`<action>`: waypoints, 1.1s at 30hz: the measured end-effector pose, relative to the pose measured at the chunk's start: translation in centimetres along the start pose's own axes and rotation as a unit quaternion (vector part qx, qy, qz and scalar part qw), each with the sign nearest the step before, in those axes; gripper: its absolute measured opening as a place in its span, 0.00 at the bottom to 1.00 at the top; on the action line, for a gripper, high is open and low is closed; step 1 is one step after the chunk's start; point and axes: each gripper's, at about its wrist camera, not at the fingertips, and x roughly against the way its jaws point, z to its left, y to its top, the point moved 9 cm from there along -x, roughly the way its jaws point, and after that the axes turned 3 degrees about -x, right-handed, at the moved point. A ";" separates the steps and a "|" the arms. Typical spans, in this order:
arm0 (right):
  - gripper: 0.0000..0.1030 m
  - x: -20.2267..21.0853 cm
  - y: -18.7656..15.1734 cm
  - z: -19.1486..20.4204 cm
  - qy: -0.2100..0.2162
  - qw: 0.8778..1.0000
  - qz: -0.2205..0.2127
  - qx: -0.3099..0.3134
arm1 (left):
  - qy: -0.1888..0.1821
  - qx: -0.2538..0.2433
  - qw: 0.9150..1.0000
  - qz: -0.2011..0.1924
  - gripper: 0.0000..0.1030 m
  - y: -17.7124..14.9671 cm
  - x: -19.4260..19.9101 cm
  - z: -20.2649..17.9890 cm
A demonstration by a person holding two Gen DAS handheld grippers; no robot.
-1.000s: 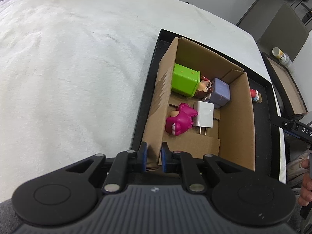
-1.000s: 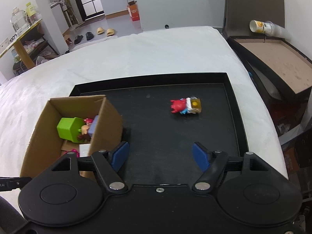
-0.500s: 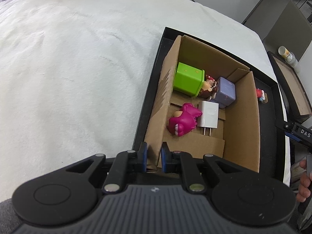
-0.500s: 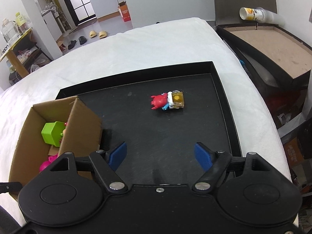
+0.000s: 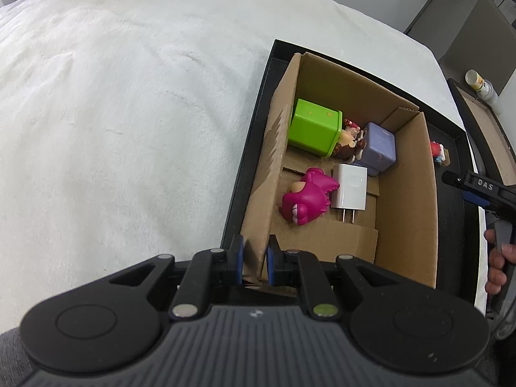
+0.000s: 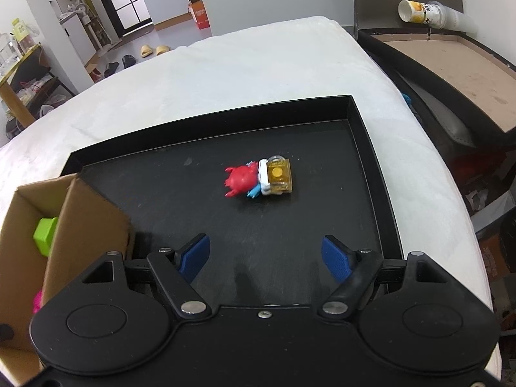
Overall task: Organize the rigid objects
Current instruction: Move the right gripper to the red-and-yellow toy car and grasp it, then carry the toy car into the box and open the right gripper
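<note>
Currently left gripper (image 5: 254, 262) was clamped on cardboard box (image 5: 409, 193) corner; right gripper (image 6: 266, 258) was opening, empty, short of red crab toy (image 6: 258, 179).

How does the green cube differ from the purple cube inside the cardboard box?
The green cube is bright lime and looks larger; the purple cube is pale lilac and looks smaller. The green cube lies against the left wall of the cardboard box, while the purple cube sits nearer the right wall. Both are boxy with rounded corners, and a small figure lies between them.
</note>
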 end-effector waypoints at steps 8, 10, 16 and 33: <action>0.86 -3.0 0.8 0.5 -0.014 1.000 0.008 0.025 | 0.005 -0.002 1.000 0.006 0.13 0.1 -0.5 0.0; 0.86 -3.6 1.0 0.7 -0.017 0.999 0.011 0.028 | 0.006 -0.004 1.000 0.007 0.13 0.1 -0.5 0.0; 0.86 -5.0 1.8 1.1 -0.032 0.999 0.013 0.027 | 0.009 -0.003 1.000 0.009 0.13 0.2 -0.6 -0.1; 0.57 -1.2 0.4 1.7 -0.039 0.998 0.011 0.051 | 0.005 0.000 1.000 0.009 0.14 0.2 -0.7 0.1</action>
